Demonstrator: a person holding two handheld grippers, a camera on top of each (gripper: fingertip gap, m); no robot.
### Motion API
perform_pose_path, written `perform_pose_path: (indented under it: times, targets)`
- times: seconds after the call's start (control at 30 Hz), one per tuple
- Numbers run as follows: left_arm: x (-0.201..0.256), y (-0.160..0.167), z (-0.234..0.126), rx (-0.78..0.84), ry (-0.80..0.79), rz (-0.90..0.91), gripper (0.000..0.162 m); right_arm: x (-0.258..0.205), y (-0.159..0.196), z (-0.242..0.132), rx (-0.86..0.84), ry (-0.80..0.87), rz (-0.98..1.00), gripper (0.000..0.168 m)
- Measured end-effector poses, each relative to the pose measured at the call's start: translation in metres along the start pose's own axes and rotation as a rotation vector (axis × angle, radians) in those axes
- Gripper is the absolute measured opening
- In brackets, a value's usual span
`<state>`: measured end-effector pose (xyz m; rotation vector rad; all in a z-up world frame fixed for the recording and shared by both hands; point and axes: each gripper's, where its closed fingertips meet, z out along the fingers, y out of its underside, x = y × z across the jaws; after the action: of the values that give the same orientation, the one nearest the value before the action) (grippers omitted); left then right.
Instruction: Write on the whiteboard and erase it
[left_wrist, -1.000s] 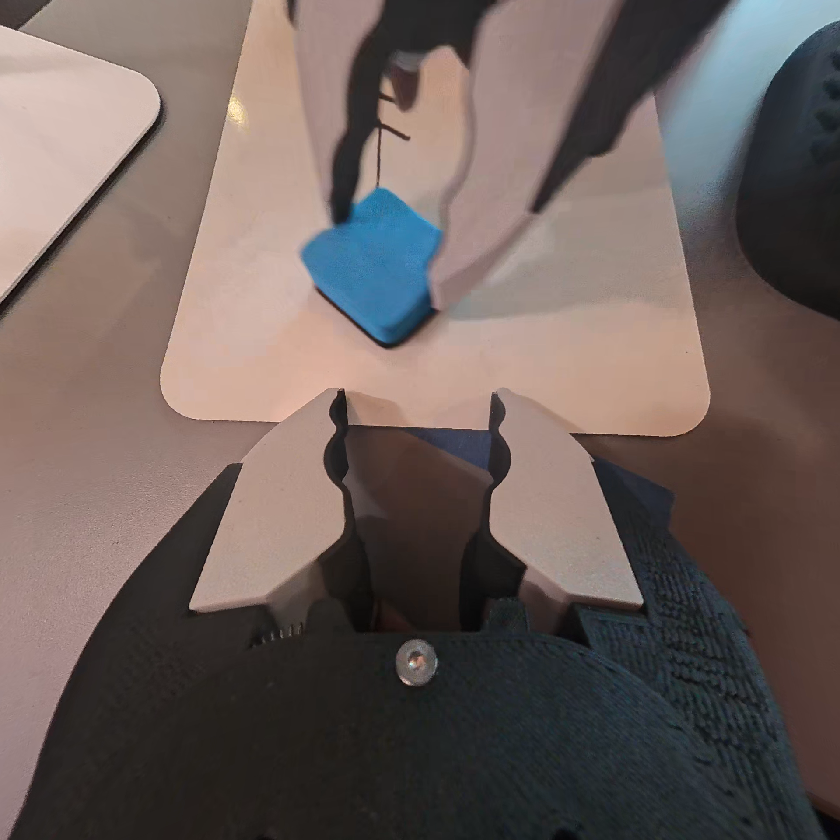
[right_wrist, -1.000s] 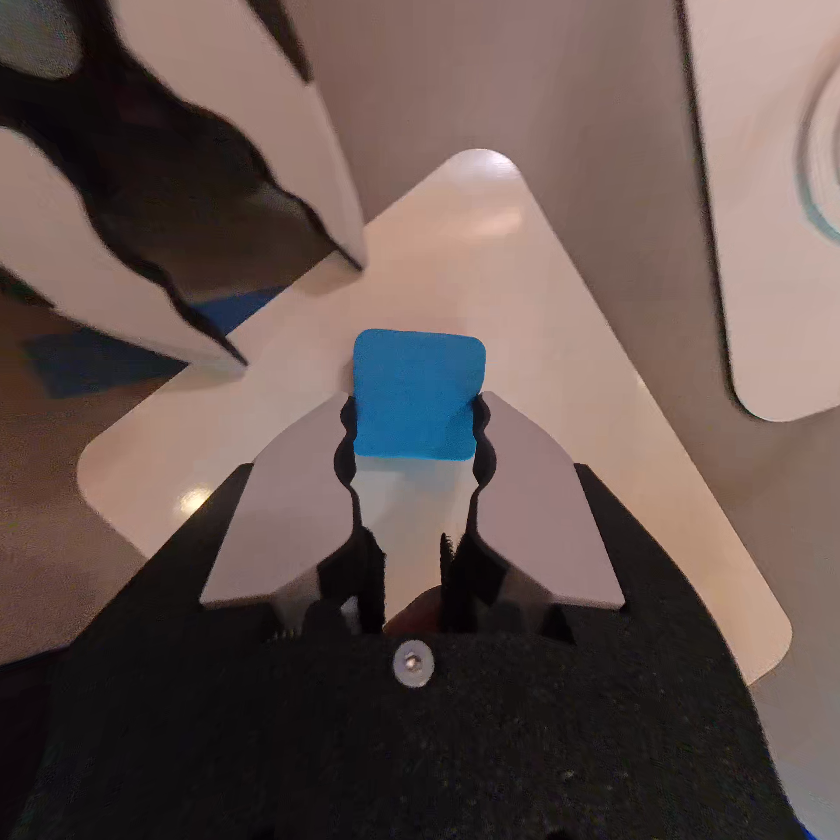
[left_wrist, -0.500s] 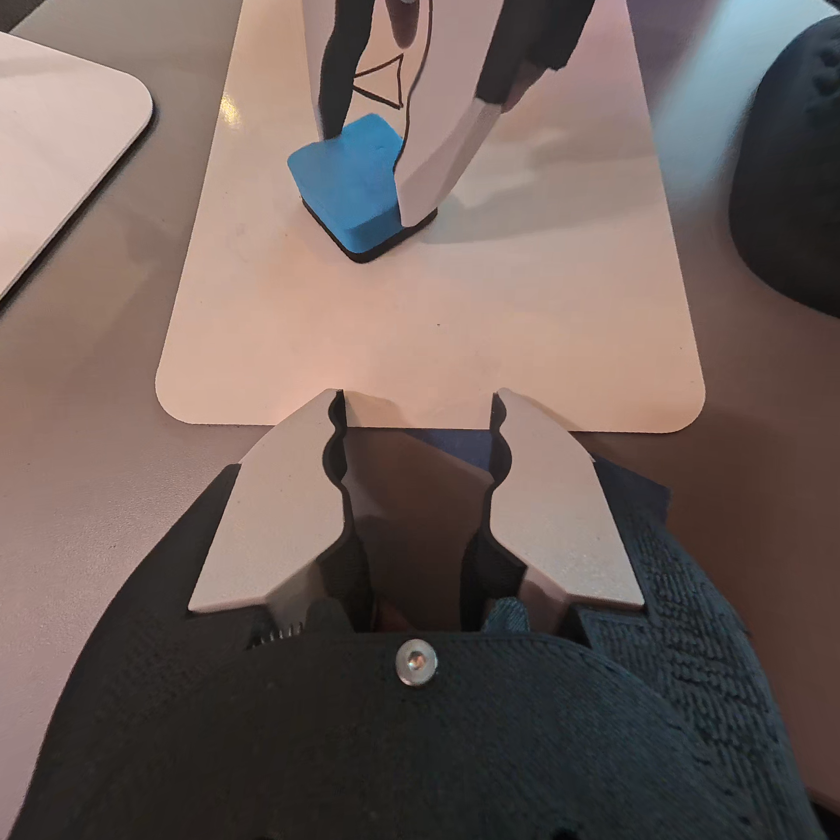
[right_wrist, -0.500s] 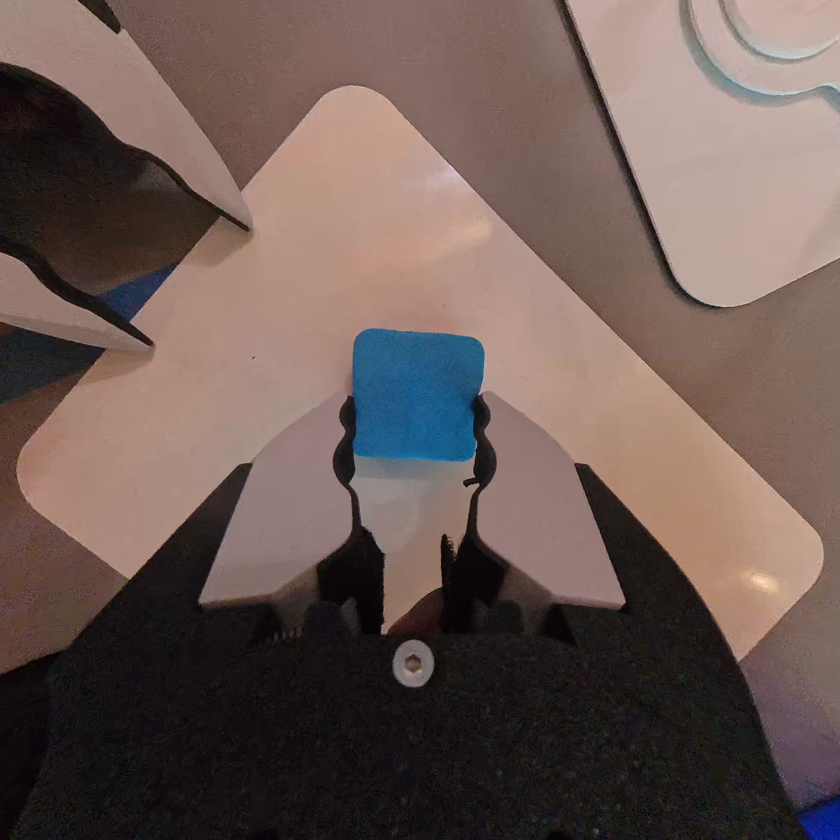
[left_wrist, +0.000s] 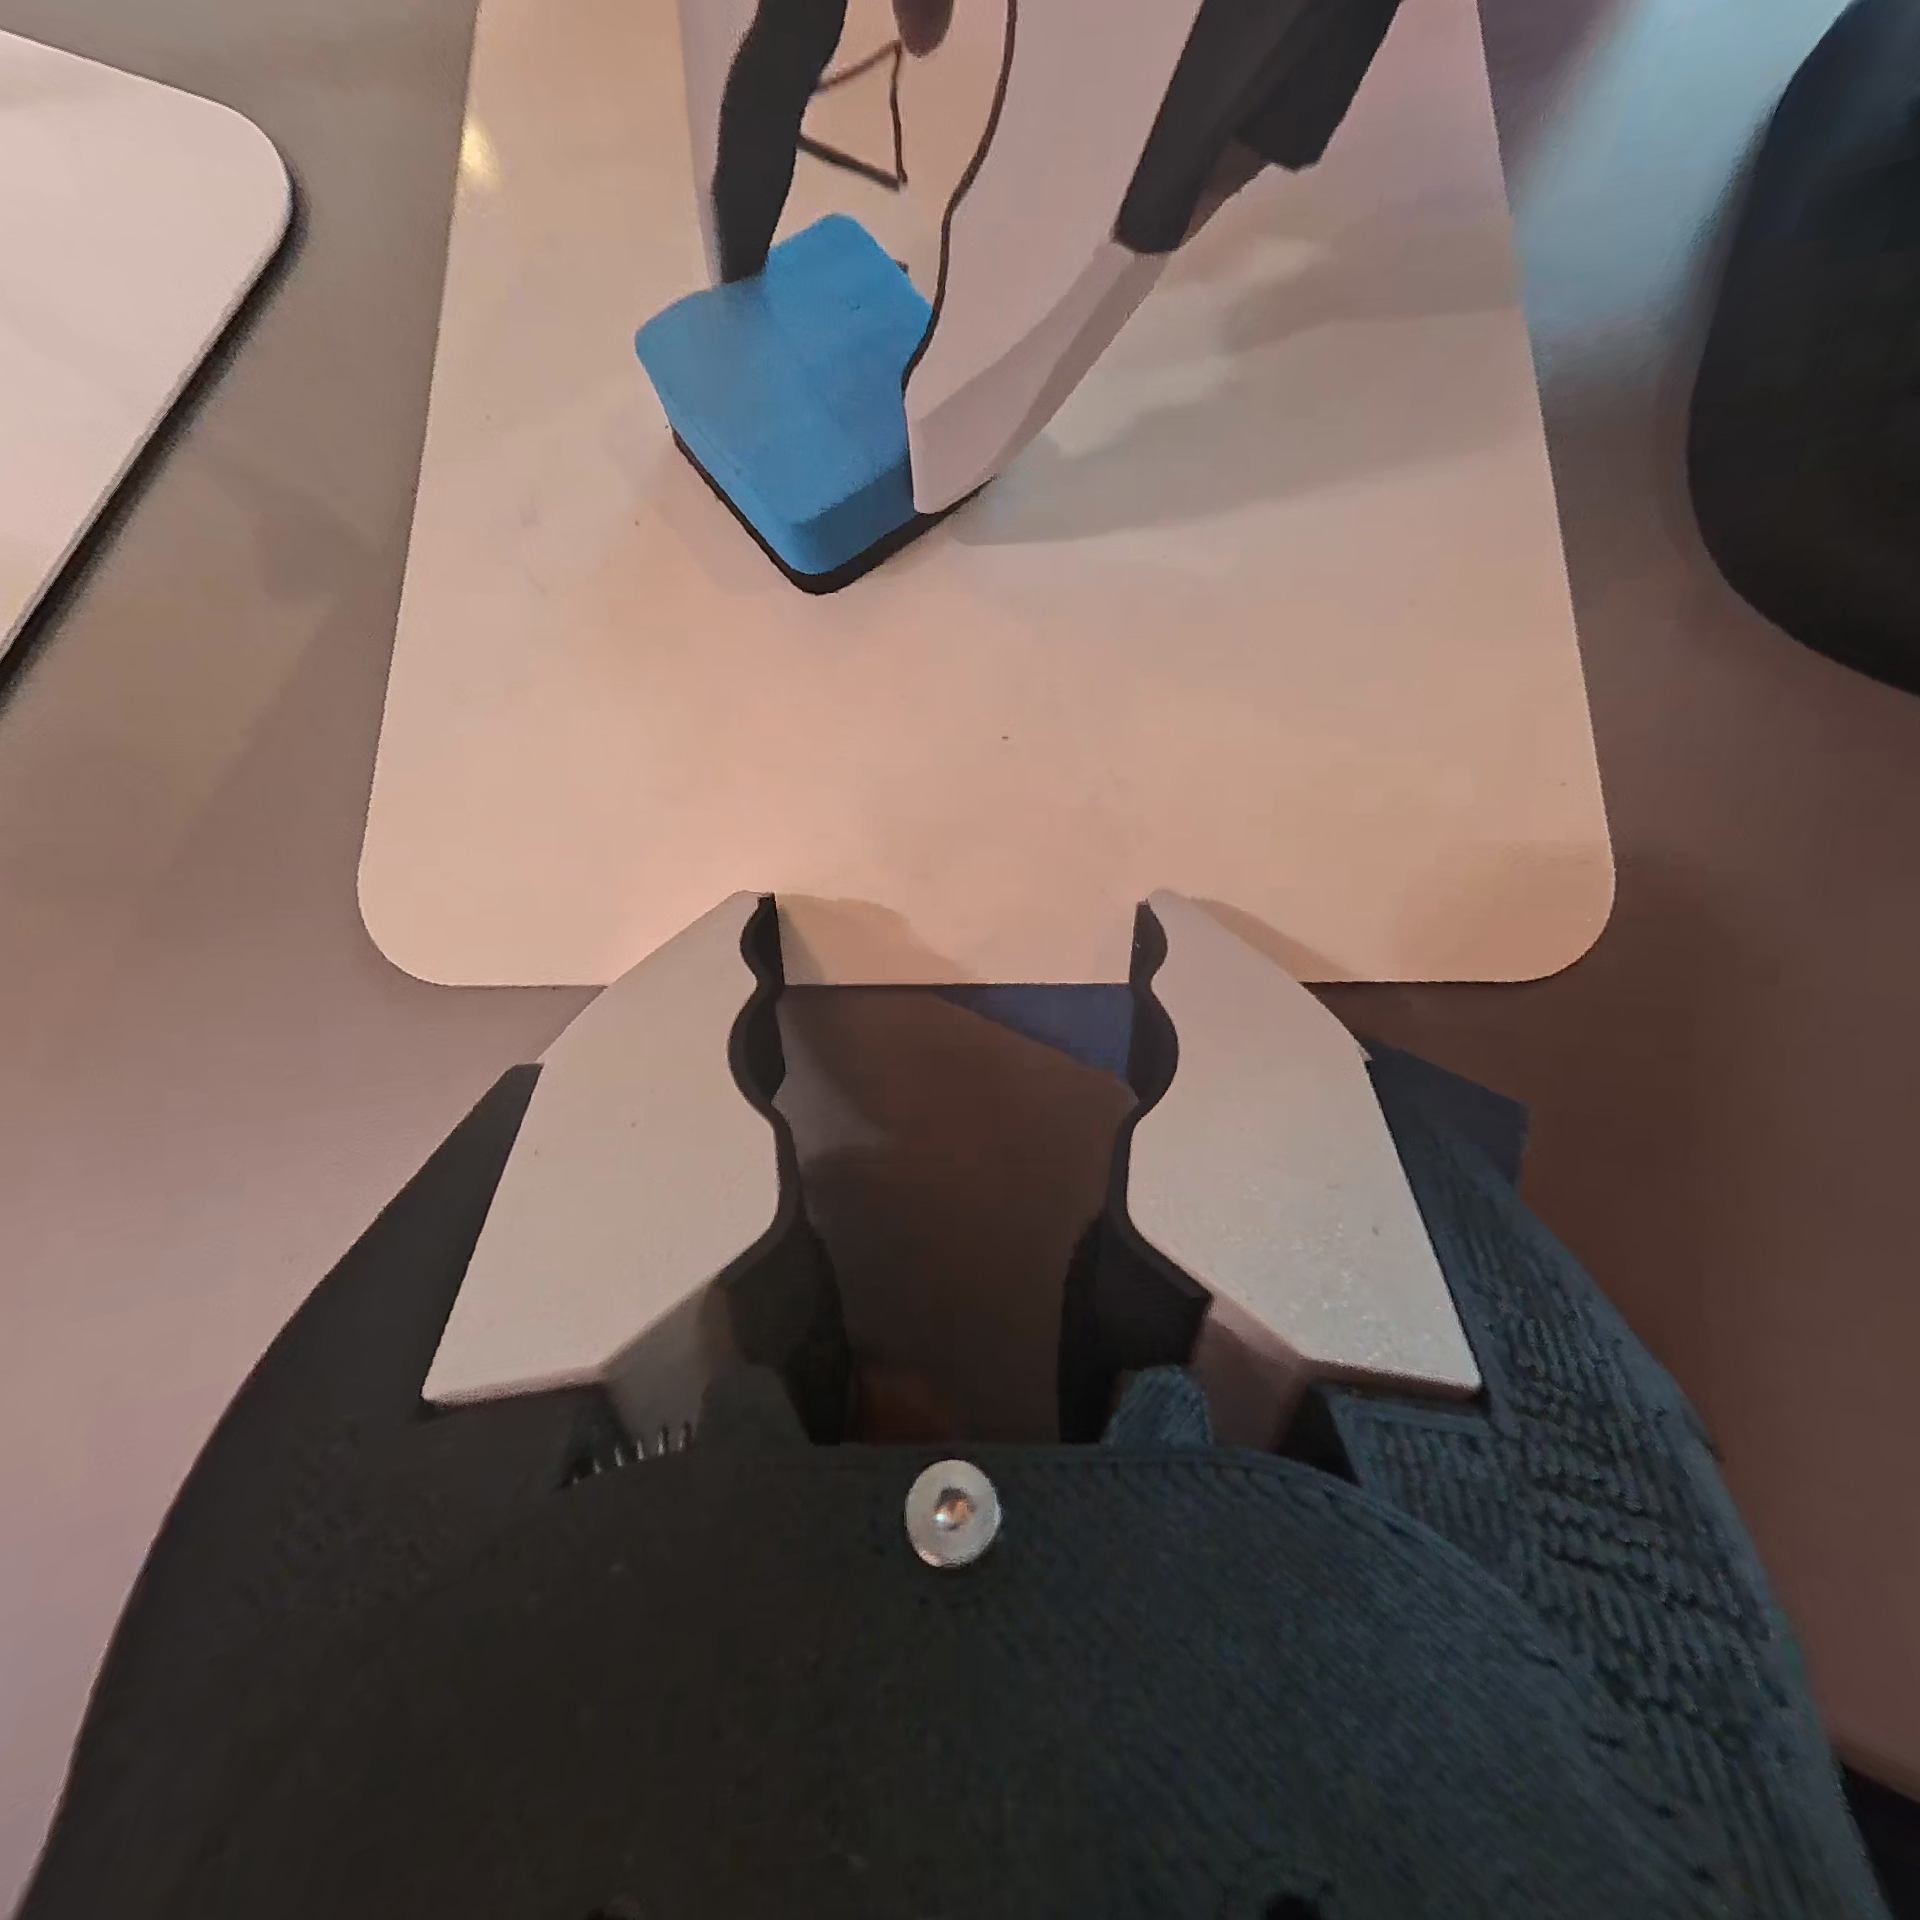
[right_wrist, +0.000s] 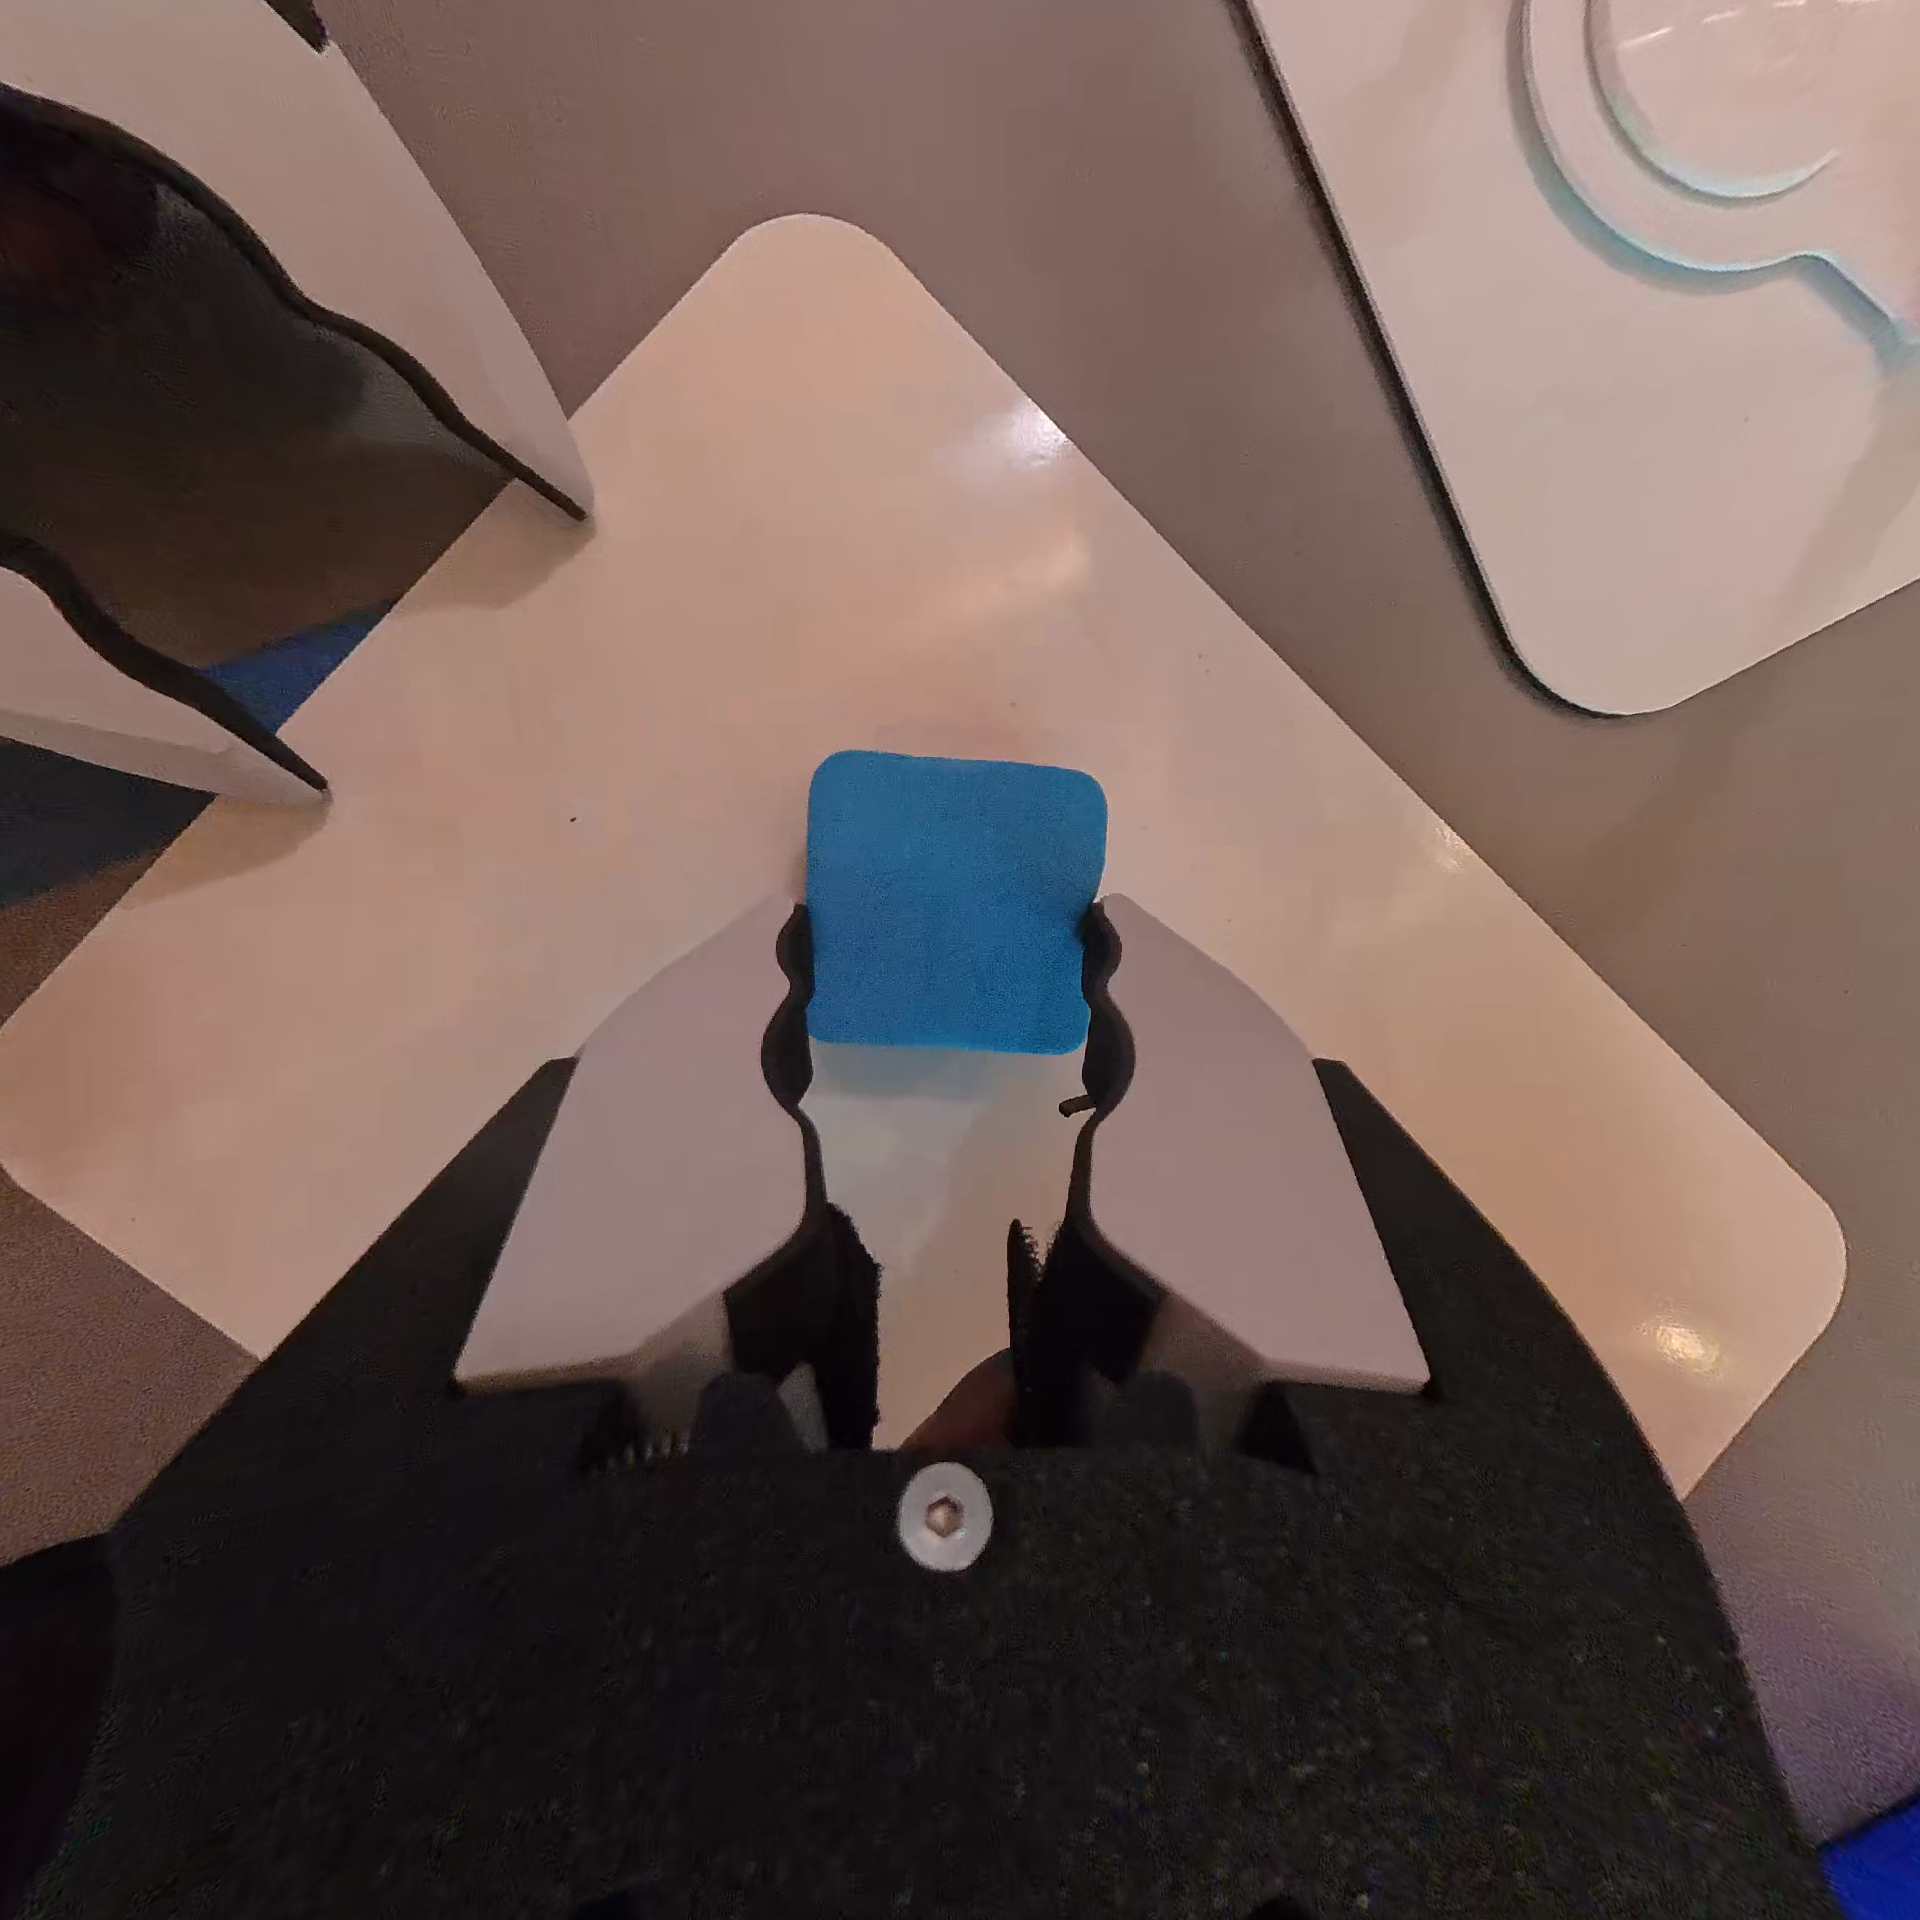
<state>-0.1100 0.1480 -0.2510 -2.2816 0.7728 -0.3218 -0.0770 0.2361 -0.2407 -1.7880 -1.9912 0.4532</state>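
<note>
**Erasing tip: keep that pad flat**

Your right claw (right_wrist: 945, 971) is pinching the blue eraser (right_wrist: 954, 899) by its sides, pad down on the whiteboard (left_wrist: 987, 727), near frame center in the right wrist view. The black marker lines (left_wrist: 894, 135) sit at the top of the left wrist view, just past the eraser. Push flat and even toward them so no edge lifts. Your left claw (left_wrist: 956, 914) is spread, empty, at the board's near edge; I'd press there if it slides on the tabletop (left_wrist: 187, 935).
</note>
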Motion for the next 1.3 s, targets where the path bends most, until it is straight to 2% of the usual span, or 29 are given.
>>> perform_pose_path:
  times: [0.13,0.37,1.03,1.3]
  targets:
    - [-0.006,-0.018,0.0,0.055,0.014,-0.002,0.068,0.0,0.0,0.0,0.001,-0.002,0.004,0.05]
    - [-0.006,-0.014,-0.001,0.109,0.023,-0.014,0.07,0.0,0.0,0.0,0.004,-0.002,0.006,0.05]
    - [-0.004,-0.006,0.006,0.077,0.019,0.022,0.069,0.0,0.0,0.0,0.005,0.014,0.009,0.05]
    - [-0.006,-0.006,0.005,0.083,0.013,0.016,0.063,0.0,0.0,0.0,-0.001,0.02,0.012,0.05]
